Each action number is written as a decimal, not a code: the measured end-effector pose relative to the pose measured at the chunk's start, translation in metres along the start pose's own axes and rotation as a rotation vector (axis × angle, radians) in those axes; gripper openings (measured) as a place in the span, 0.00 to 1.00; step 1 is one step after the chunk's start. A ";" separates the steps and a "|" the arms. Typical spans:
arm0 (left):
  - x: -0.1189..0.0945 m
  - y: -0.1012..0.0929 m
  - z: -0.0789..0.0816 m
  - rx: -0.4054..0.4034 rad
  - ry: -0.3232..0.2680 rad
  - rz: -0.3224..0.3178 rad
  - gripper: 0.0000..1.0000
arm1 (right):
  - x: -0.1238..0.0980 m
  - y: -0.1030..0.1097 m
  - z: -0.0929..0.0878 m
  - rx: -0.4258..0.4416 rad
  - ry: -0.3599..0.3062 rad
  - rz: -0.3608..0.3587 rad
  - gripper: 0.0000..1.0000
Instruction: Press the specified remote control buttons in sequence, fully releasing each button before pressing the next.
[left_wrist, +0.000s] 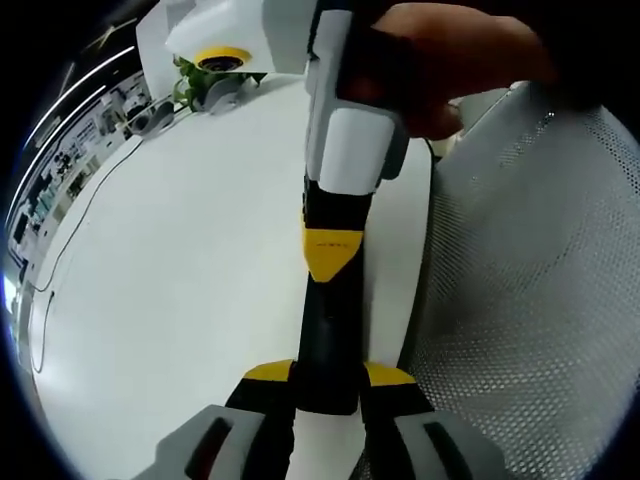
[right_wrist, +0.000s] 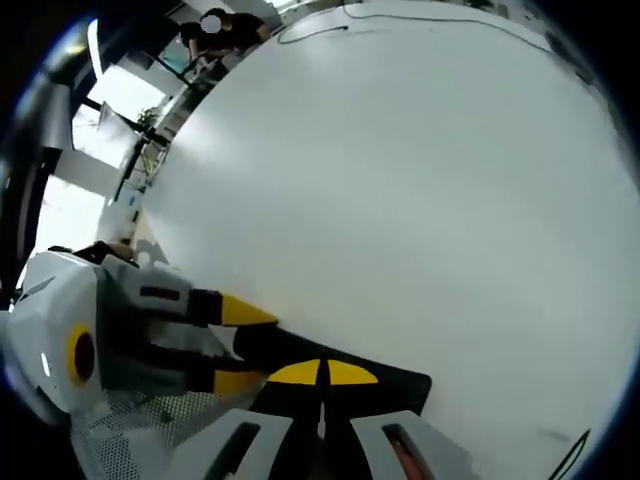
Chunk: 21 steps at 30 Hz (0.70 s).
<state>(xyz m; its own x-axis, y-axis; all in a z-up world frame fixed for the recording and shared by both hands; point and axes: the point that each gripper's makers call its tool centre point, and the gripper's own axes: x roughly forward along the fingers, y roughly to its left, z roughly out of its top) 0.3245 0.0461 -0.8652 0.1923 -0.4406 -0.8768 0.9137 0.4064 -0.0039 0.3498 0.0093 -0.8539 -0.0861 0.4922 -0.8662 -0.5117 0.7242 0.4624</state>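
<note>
Left gripper (left_wrist: 328, 376): clenched on black remote (left_wrist: 326, 325), held end-on above white counter (left_wrist: 180, 280). Right gripper (right_wrist: 322, 373): jaws closed together, yellow tip down on the remote's upper face. Hand (left_wrist: 450, 70) on right gripper. White mesh surface (left_wrist: 540, 300) just beside. Plant (left_wrist: 200, 85) at counter's far edge.

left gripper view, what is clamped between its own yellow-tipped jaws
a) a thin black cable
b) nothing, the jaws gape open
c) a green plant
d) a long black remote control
d: in the left gripper view the long black remote control runs up from between the left gripper's yellow-tipped jaws, over the white table, while the right gripper comes down onto its far end.
</note>
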 end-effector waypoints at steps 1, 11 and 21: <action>0.000 0.000 0.000 0.000 0.000 0.000 0.25 | 0.000 0.000 0.000 0.003 0.002 0.002 0.00; -0.001 0.000 0.000 -0.001 -0.002 0.001 0.25 | 0.002 0.005 -0.003 -0.026 0.018 0.003 0.00; -0.001 0.000 0.000 0.004 -0.004 0.000 0.25 | 0.002 0.007 -0.005 -0.122 0.027 -0.041 0.00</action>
<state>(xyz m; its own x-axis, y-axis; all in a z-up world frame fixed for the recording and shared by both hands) 0.3244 0.0461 -0.8645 0.1940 -0.4438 -0.8749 0.9151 0.4032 -0.0016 0.3420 0.0131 -0.8538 -0.0853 0.4488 -0.8896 -0.6150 0.6787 0.4014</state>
